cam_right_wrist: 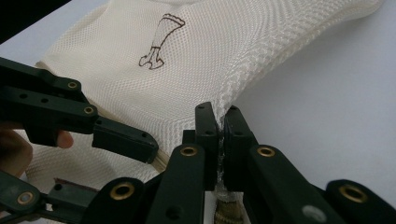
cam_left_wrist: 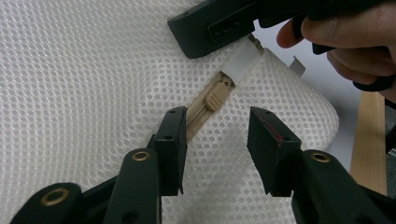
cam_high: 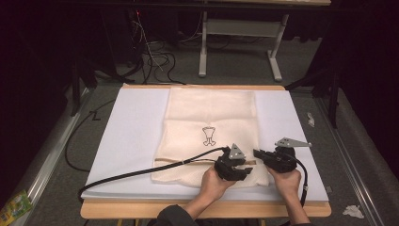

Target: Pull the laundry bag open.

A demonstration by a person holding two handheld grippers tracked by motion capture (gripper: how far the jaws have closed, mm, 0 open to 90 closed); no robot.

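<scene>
A cream mesh bag with a small black drawing lies flat on a white board. Its tan zipper runs along the near end. The zipper pull lies just ahead of my left gripper, whose jaws stand apart over the mesh with nothing pressed between them. In the high view the left gripper sits at the bag's near right corner. Facing it, my right gripper is shut on the bag's edge by the zipper end. The pinched mesh rises from the right gripper.
The board rests on a wooden table whose front edge shows below it. A black cable trails left from the left gripper across the board. Beyond the table are floor cables and a white frame. Scraps of paper lie on the floor at right.
</scene>
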